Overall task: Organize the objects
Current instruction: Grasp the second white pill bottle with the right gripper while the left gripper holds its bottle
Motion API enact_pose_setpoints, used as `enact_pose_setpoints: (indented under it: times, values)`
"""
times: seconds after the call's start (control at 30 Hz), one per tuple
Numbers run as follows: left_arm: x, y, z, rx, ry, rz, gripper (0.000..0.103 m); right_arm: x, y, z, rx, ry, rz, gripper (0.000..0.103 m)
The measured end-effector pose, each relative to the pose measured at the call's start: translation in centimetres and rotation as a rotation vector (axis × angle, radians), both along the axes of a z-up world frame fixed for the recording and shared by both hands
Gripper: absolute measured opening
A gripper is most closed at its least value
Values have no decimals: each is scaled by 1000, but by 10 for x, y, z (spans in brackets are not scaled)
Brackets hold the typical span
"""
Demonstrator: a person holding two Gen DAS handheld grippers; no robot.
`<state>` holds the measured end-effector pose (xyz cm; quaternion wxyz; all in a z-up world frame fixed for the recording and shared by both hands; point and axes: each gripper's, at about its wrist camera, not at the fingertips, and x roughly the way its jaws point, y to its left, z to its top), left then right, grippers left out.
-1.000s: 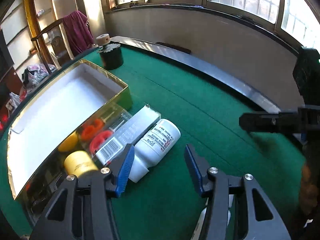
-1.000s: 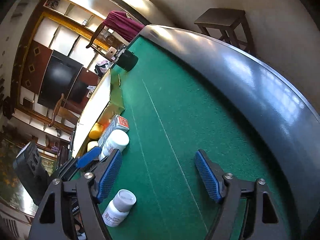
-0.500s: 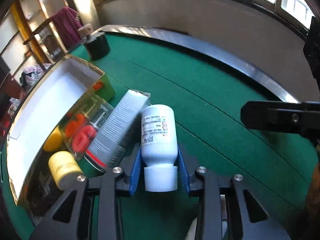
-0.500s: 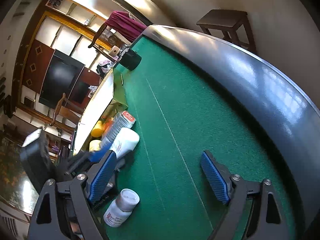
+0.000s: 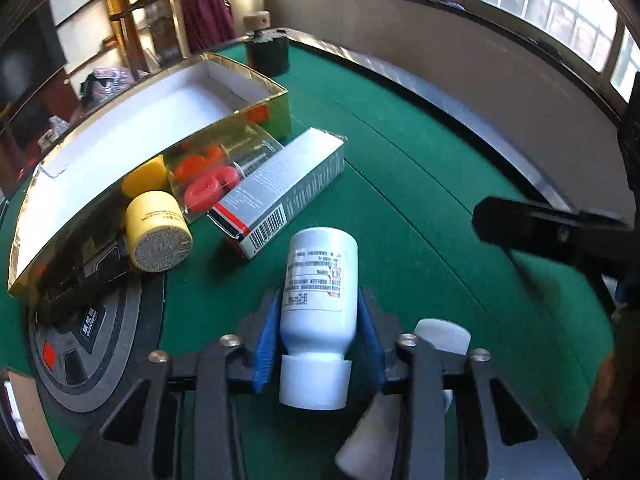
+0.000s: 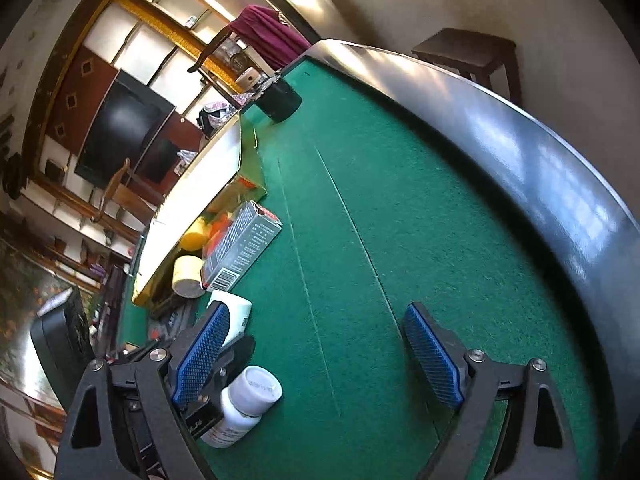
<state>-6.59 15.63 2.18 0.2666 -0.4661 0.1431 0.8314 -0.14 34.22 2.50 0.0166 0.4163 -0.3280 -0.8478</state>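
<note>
My left gripper (image 5: 318, 312) is shut on a white bottle (image 5: 318, 280) lying on the green felt, its blue pads pressing the body just above the cap, which points toward the camera. The bottle now sits apart from the grey carton (image 5: 280, 184). A yellow jar (image 5: 158, 232) and a clear pack of red rings (image 5: 208, 188) lie against the gold box (image 5: 240, 68). A second, smaller white bottle (image 6: 244, 404) lies by my left gripper, partly hidden behind its finger. My right gripper (image 6: 316, 316) hangs over bare felt, jaws wide apart with nothing between them.
A black cup (image 5: 267, 54) with a wooden spool on top stands at the table's far corner. The table's dark raised rail (image 6: 520, 140) curves along the right. A wooden stool (image 6: 472, 52) stands beyond the rail. A round control panel (image 5: 92, 340) is set in the felt at near left.
My left gripper closed on the white bottle and drew it away from the grey carton. My right gripper's jaws spread a little wider and it shifted slightly.
</note>
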Motion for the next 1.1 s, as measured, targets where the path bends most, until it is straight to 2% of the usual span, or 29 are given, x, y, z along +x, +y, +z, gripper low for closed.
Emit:
enact_pose_setpoints:
  times: [0.17, 0.27, 0.4, 0.53, 0.6, 0.67, 0.73, 0.83, 1.1]
  values:
    - [25, -43, 19, 106, 6, 97, 33, -3, -2, 0, 22, 12, 10, 92]
    - [60, -86, 48, 146, 70, 156, 33, -4, -5, 3, 54, 30, 16, 92]
    - [111, -143, 81, 218, 146, 260, 33, -3, -20, 11, 149, 64, 48, 92]
    - [142, -195, 92, 261, 188, 359, 33, 1, -33, 17, 221, 99, 72, 92]
    - [158, -220, 92, 266, 198, 399, 33, 5, -38, 16, 234, 41, 54, 92]
    - [174, -239, 90, 264, 207, 425, 33, 13, -46, 12, 159, 0, 78, 92]
    - [185, -259, 87, 288, 200, 449, 33, 17, -64, 7, 139, -50, 120, 91]
    - [198, -282, 82, 315, 199, 485, 33, 14, -95, 8, 217, -84, 157, 81]
    - [227, -335, 72, 302, 236, 592, 33, -13, -141, 3, 380, -189, 144, 67]
